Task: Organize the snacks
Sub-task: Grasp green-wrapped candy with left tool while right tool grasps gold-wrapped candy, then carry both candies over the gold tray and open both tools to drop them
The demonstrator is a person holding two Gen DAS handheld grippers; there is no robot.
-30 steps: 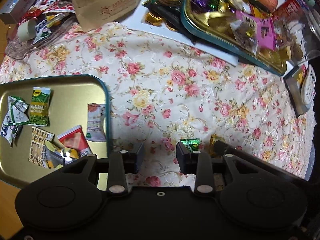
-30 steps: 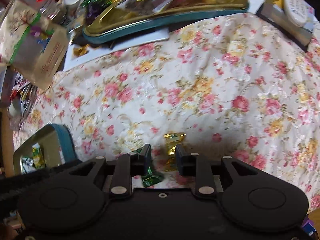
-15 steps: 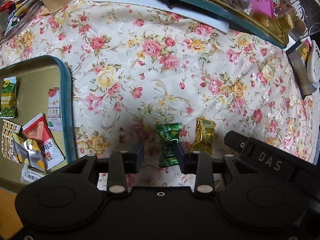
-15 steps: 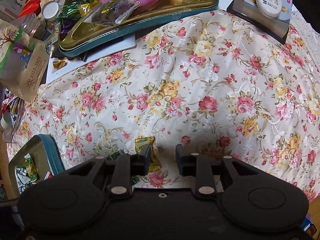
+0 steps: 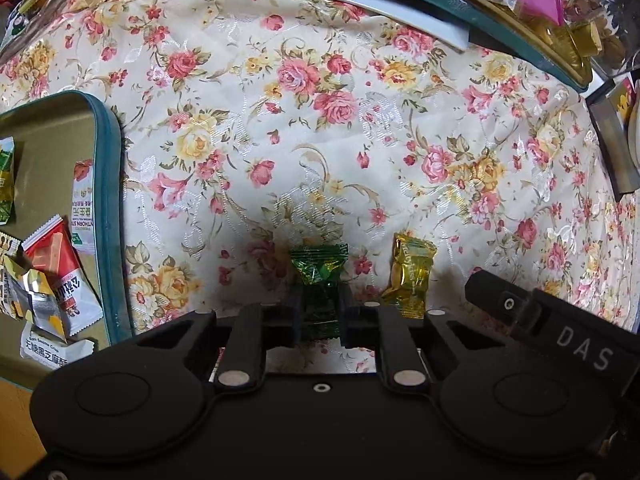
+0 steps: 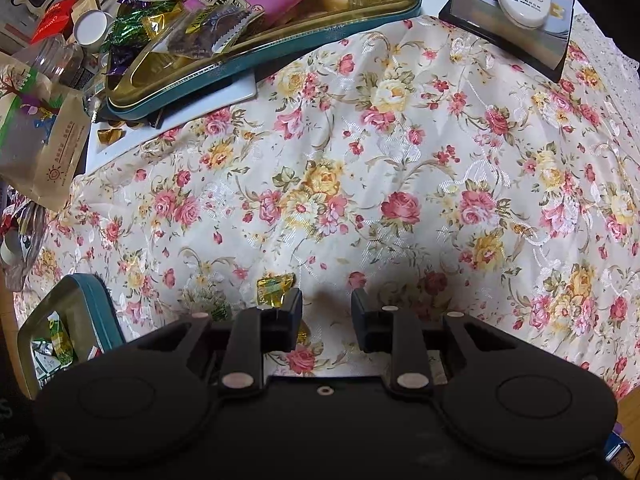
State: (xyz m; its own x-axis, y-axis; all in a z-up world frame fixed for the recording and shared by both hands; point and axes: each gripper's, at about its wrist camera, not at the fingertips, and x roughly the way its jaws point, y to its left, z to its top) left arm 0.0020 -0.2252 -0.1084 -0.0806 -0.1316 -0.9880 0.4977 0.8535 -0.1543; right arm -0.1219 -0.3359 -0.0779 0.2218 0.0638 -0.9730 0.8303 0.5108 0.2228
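Two candies on floral cloth [image 5: 320, 120]: left gripper [image 5: 320, 316] now clamped on green candy [image 5: 319, 270], previously apart; ready for tray [image 5: 108, 184]. Right gripper [image 6: 326, 312] apart, beside gold candy [image 6: 274, 287].

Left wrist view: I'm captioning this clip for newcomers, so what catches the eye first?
The left gripper is shut on a green candy on the floral tablecloth. A gold candy lies just to its right. At the left edge, a teal-rimmed tray holds snack packets.
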